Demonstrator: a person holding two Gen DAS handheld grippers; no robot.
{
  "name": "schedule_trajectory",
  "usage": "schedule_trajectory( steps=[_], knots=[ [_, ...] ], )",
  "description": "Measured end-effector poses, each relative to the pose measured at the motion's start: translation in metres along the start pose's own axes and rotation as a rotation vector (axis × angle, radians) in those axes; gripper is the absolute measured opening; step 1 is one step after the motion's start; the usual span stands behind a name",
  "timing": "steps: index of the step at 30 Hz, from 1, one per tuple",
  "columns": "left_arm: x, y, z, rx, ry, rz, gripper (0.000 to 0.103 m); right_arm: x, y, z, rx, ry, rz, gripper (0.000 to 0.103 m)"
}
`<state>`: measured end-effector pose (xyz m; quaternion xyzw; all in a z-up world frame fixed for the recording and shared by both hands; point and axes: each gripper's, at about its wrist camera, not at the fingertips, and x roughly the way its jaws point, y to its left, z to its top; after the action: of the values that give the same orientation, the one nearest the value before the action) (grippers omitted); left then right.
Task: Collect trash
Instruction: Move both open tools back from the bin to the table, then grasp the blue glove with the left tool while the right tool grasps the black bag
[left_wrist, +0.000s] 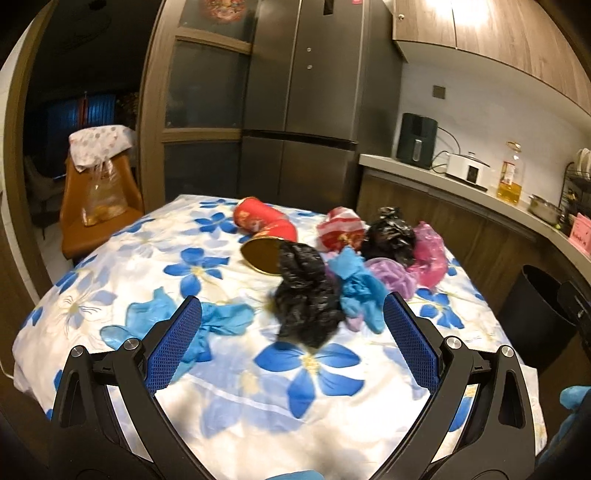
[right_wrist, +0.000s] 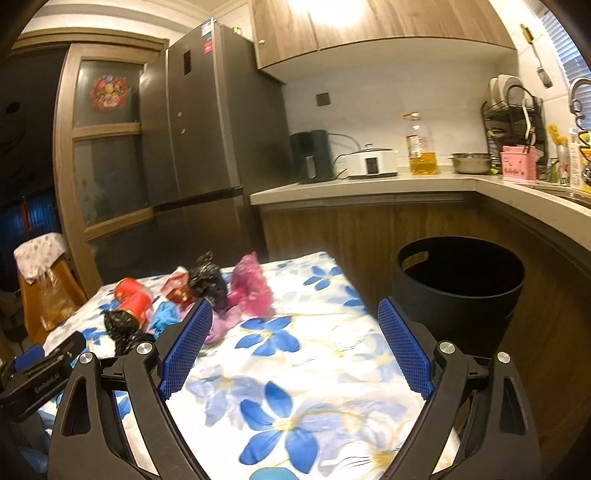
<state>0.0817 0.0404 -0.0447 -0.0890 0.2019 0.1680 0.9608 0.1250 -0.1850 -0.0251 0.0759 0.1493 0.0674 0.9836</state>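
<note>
Trash lies on a table with a blue-flowered white cloth (left_wrist: 122, 266): a near black bag (left_wrist: 306, 295), a blue glove (left_wrist: 356, 284), a flat blue glove (left_wrist: 218, 317), a far black bag (left_wrist: 388, 236), a pink bag (left_wrist: 428, 251), a purple bag (left_wrist: 393, 275), a red-white bag (left_wrist: 340, 229) and a red can (left_wrist: 264, 225) on its side. My left gripper (left_wrist: 293, 306) is open and empty, just short of the near black bag. My right gripper (right_wrist: 295, 306) is open and empty above the cloth (right_wrist: 295, 369), right of the pile. A black bin (right_wrist: 458, 291) stands right of the table.
A kitchen counter (right_wrist: 369, 188) with an air fryer (right_wrist: 312, 155), cooker, oil bottle (right_wrist: 421, 151) and dish rack runs behind and right of the bin. A tall fridge (left_wrist: 303, 99) stands behind the table. An orange chair (left_wrist: 96, 206) with a bag is at far left.
</note>
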Motion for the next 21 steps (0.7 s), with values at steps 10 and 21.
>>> schedule_trajectory(
  steps=[10, 21],
  knots=[
    [0.005, 0.028, -0.006, -0.009, 0.014, 0.067, 0.097, 0.018, 0.037, -0.013, -0.044, 0.040, 0.080, 0.088],
    [0.016, 0.088, -0.016, -0.054, 0.044, 0.170, 0.097, 0.040, 0.093, -0.033, -0.112, 0.091, 0.193, 0.088]
  ],
)
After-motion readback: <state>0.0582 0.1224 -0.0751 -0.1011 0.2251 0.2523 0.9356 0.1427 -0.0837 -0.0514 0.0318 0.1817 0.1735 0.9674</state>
